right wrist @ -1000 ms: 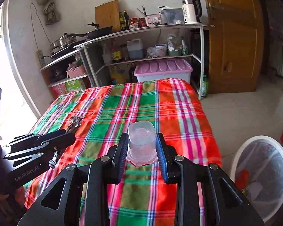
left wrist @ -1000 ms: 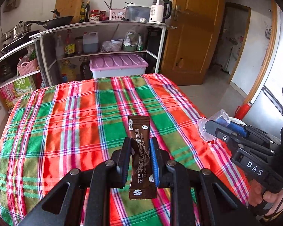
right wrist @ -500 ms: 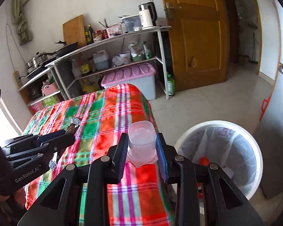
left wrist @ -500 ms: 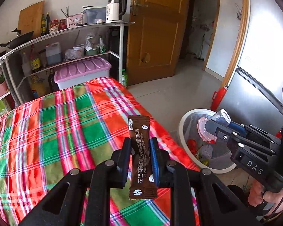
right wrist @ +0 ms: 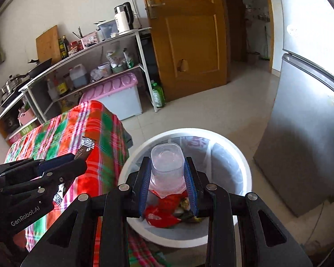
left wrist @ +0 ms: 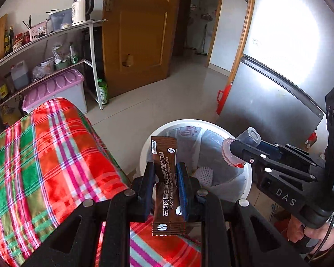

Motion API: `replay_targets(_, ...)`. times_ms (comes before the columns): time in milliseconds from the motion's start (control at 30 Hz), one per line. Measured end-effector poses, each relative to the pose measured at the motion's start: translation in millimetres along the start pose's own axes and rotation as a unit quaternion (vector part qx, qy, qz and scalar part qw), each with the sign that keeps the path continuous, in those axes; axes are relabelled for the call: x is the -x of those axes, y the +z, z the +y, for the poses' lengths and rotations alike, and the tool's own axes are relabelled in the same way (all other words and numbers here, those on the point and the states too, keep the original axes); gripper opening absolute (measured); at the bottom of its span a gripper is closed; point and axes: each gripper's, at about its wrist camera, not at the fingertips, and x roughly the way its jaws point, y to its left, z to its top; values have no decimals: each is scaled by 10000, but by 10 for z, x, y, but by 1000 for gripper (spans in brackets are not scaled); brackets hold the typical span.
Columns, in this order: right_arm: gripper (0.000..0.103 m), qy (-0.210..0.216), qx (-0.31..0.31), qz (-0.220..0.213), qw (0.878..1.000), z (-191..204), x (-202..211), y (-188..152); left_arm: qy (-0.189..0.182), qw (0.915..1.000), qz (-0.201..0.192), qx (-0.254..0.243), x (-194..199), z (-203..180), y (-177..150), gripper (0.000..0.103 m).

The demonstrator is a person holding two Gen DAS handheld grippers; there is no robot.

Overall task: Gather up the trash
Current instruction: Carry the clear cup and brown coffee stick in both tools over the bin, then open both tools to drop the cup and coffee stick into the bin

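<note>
Views have swung off the plaid-covered table (left wrist: 44,160) and onto the white waste bin (right wrist: 238,155) standing on the floor just past the table's right end. A second ago the tablecloth filled both views; now only its end edge shows at lower left, and the bin's open mouth sits under both tools. Reading: carry leg is about done, both items are at the drop point, release is the step left.

Bin is lined with a clear bag and already holds scraps: red wrapper, a white mesh sleeve.

Right gripper (right wrist: 168,185) angled down over the bin's near rim, its jaws clamped on a clear plastic cup (right wrist: 167,166) held upright between the blue pads; grip unchanged. In the left view the cup (left wrist: 240,144) hangs above the bin's right rim.

Left gripper (left wrist: 165,189), also tilted downward, sits just over the table's end edge, jaws closed tight on a brown coffee sachet (left wrist: 167,184), held upright by its middle, top end poking over the bin's near rim. Sachet may not be fully clear of the table edge yet.
</note>
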Motion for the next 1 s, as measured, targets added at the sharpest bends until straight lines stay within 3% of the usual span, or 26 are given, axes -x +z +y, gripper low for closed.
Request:
replay_targets(500,32,-380,-323,731,9961,-544,-516,-157,-62,9982,596,45,-637,-287,-10,25)
replay_targets(567,32,-425,-363,854,9948,-581,-605,-186,-5,9979,645,11,-677,-275,-28,33)
replay_targets(600,36,-430,-384,896,9943,-587,-632,-206,32,9977,682,26,-698,-261,-33,42)
replay_targets(633,47,-468,-420,931,9937,-606,-658,-221,55,9974,715,43,-715,-251,-40,45)
replay_targets(700,54,-443,-468,924,9936,-630,-675,-242,82,9972,736,96,-730,-222,-42,47)
replay_targets(800,54,-437,-548,894,9935,-659,-666,-255,188,9972,724,95,-731,-214,-47,56)
replay_targets(1000,54,-406,-642,760,9942,-649,-566,-228,198,9983,538,117,-614,-198,-33,60)
